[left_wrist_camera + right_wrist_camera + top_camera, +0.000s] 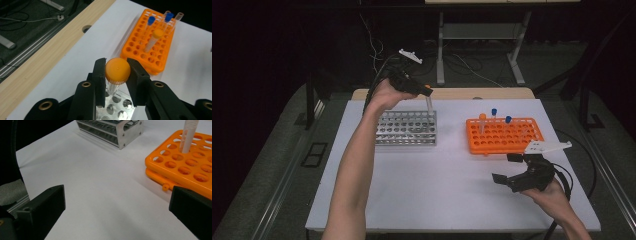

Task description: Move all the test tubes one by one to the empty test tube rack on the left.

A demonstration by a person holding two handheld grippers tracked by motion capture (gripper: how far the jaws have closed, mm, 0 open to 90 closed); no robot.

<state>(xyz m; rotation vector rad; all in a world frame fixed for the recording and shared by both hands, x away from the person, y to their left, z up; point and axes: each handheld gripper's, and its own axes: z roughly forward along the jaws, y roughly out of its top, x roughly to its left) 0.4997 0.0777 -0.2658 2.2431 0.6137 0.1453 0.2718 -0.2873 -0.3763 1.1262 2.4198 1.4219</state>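
My left gripper (117, 75) is clamped on an orange-capped tube (117, 71), held upright over the far right corner of the metal rack (407, 128); in the left gripper view the tube's lower end is hidden behind the jaws. The metal rack's wells look empty. To the right, the orange rack (503, 135) holds one orange-capped and two blue-capped tubes. My right gripper (512, 172) hovers near the table's front edge, jaws wide apart, holding nothing. My left forearm reaches far forward, wrist bent down.
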